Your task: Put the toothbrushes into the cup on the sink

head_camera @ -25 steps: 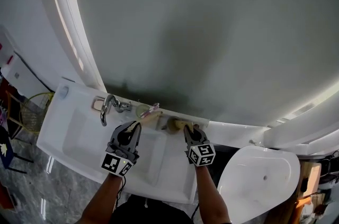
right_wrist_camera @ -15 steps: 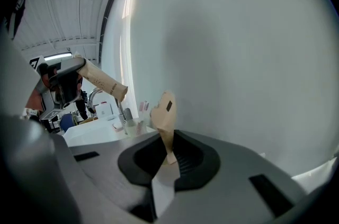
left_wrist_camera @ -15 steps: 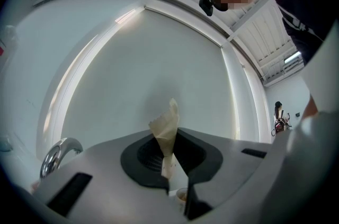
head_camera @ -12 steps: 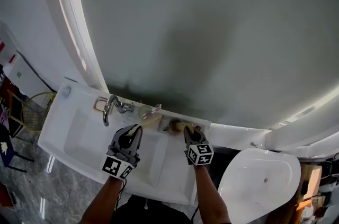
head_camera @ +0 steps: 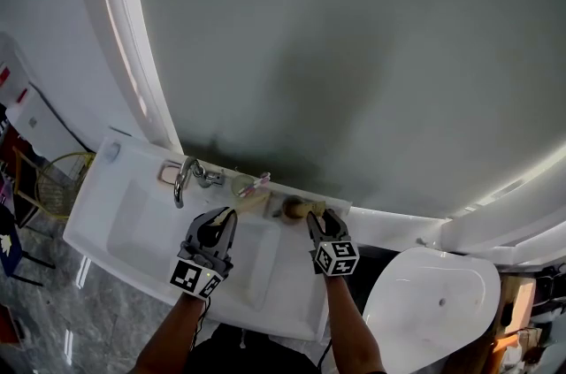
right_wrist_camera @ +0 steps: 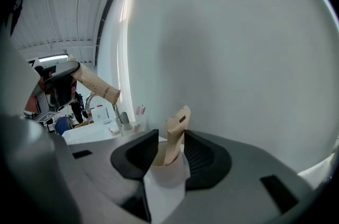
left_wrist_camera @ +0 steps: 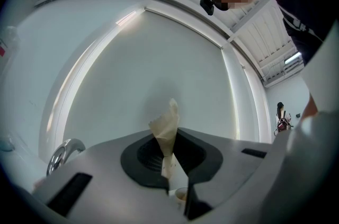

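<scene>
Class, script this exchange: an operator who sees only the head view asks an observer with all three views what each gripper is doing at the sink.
Operator: Is the right gripper holding anything?
Observer: No. Its own view shows the jaws apart, having just opened, with a wrapped brush standing free between them.
Operator: What is that brush standing in?
Observer: A white cup just below the jaws; the brush's lower end sits inside it.
Operator: And the left gripper?
Observer: Its jaws are shut on a second wrapped brush, whose paper end sticks up above them.
</scene>
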`<state>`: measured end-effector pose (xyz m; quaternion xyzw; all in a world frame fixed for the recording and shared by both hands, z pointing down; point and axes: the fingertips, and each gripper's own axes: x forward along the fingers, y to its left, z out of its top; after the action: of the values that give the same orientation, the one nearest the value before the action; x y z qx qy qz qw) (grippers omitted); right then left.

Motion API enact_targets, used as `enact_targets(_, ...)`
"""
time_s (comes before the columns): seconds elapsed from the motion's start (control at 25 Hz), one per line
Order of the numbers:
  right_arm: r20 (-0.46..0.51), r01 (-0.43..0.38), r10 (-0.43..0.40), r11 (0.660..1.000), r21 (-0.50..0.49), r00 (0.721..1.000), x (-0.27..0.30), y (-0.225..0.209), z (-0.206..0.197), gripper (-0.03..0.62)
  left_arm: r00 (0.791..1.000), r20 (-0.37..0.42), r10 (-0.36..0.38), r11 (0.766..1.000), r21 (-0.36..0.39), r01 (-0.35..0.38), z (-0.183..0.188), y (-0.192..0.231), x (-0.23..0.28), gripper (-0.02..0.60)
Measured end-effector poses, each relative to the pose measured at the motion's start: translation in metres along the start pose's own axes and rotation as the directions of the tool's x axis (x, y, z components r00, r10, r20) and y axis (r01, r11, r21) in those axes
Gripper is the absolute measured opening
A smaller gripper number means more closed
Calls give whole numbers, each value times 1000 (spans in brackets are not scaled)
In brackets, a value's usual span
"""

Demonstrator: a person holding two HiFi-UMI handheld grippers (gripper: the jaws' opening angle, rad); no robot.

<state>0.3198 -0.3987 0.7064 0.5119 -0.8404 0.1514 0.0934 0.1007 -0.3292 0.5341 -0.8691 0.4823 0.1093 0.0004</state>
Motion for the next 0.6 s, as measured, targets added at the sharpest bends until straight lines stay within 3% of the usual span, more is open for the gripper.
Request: enact_targets(0.6,161,53,-51,999,-7,986,-56,-2,61,184,1000,18,-2,1000,-16,3,15,-11,-3,44)
